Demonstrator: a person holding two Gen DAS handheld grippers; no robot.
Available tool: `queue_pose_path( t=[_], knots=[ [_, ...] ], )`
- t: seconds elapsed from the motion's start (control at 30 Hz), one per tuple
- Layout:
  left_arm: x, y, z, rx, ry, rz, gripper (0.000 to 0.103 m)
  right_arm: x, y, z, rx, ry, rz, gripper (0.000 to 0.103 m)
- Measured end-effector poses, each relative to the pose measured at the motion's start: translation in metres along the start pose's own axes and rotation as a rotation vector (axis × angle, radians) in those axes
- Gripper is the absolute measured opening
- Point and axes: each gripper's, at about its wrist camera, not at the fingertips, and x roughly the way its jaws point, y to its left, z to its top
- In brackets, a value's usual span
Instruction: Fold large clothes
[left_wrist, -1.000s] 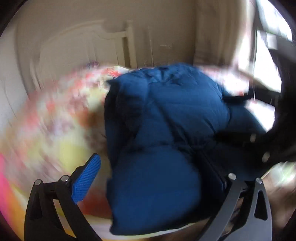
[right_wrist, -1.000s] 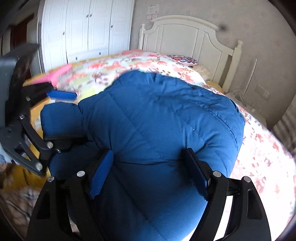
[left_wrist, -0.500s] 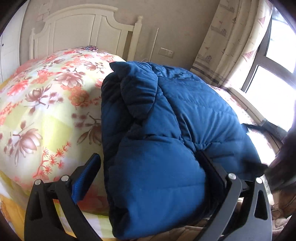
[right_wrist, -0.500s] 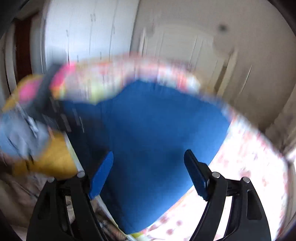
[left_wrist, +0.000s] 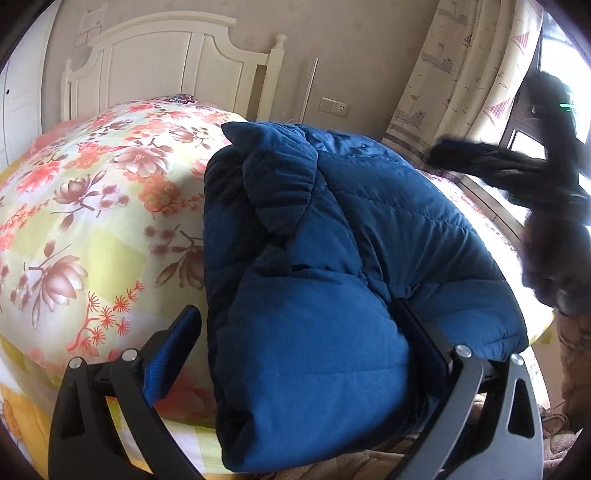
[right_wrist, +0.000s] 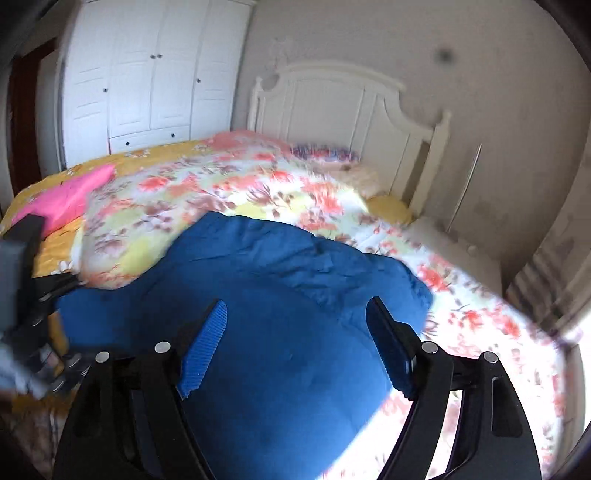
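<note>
Bedroom: white headboard, white wardrobe, patterned curtain.

Bed: floral quilt, soft, mounded.

Jacket: blue, padded, stitched in puffy bands, folded into a thick bundle at the bed's near edge; long axis runs away toward the headboard.

Left gripper: jaws wide, straddling the jacket's near end; grip not evident. Judged the nearer tool.

Right gripper: jaws apart and closing slightly, above the jacket, nothing pressed between them.

Pink cloth: far corner, well apart.

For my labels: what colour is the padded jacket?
Dark blue jacket, clearest in the left wrist view.
</note>
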Motion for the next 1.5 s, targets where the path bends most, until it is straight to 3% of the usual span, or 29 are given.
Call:
queue_pose_path(
  t=[0.03, 0.1, 0.13, 0.27, 0.33, 0.43, 0.5, 0.6, 0.67, 0.77, 0.93, 0.97, 1.0, 1.07, 1.2, 1.3, 1.5],
  knots=[
    [0.0, 0.0, 0.0, -0.003, -0.002, 0.0, 0.101, 0.023, -0.005, -0.009, 0.025, 0.028, 0.035, 0.077],
    [0.0, 0.002, 0.0, -0.009, 0.001, -0.002, 0.101, 0.03, -0.022, -0.015, 0.138, 0.005, 0.118, 0.077],
    [0.001, 0.004, 0.0, -0.021, 0.008, -0.022, 0.101, 0.027, -0.021, -0.016, 0.131, -0.001, 0.108, 0.077],
    [0.001, 0.014, 0.009, -0.095, 0.066, -0.095, 0.101, -0.012, -0.017, -0.023, 0.164, -0.037, 0.049, 0.081],
    [-0.006, 0.023, 0.016, -0.152, 0.091, -0.15, 0.101, -0.043, -0.026, -0.039, 0.242, -0.097, 0.116, 0.091],
    [-0.012, 0.033, 0.028, -0.194, 0.094, -0.183, 0.101, -0.069, -0.045, -0.067, 0.353, -0.115, 0.154, 0.094],
    [-0.008, 0.041, 0.042, -0.22, 0.116, -0.174, 0.101, -0.073, -0.058, -0.086, 0.453, -0.098, 0.22, 0.095],
    [0.017, 0.05, 0.056, -0.246, 0.231, -0.207, 0.101, -0.056, -0.076, -0.12, 0.671, -0.009, 0.438, 0.096],
    [0.041, 0.06, 0.055, -0.294, 0.332, -0.255, 0.101, -0.044, -0.072, -0.127, 0.689, 0.041, 0.495, 0.096],
    [0.055, 0.072, 0.043, -0.377, 0.378, -0.357, 0.101, -0.027, -0.06, -0.123, 0.663, 0.076, 0.546, 0.099],
    [0.051, 0.075, 0.029, -0.413, 0.31, -0.458, 0.101, -0.017, -0.057, -0.117, 0.669, 0.097, 0.547, 0.099],
    [0.05, 0.073, 0.028, -0.402, 0.303, -0.468, 0.099, -0.015, -0.055, -0.115, 0.662, 0.088, 0.547, 0.099],
    [0.05, 0.071, 0.026, -0.404, 0.298, -0.503, 0.091, -0.018, -0.053, -0.116, 0.645, 0.067, 0.541, 0.098],
    [0.05, 0.07, 0.024, -0.414, 0.272, -0.554, 0.084, -0.028, -0.046, -0.119, 0.608, 0.005, 0.52, 0.085],
    [0.038, 0.064, 0.024, -0.401, 0.183, -0.563, 0.072, -0.038, -0.038, -0.114, 0.51, -0.1, 0.407, 0.073],
    [0.035, 0.051, 0.038, -0.404, 0.106, -0.588, 0.065, -0.05, -0.042, -0.104, 0.451, -0.167, 0.301, 0.065],
    [0.072, -0.003, 0.11, -0.327, 0.018, -0.611, 0.062, -0.073, -0.115, -0.082, 0.44, -0.279, 0.116, 0.06]
  ],
)
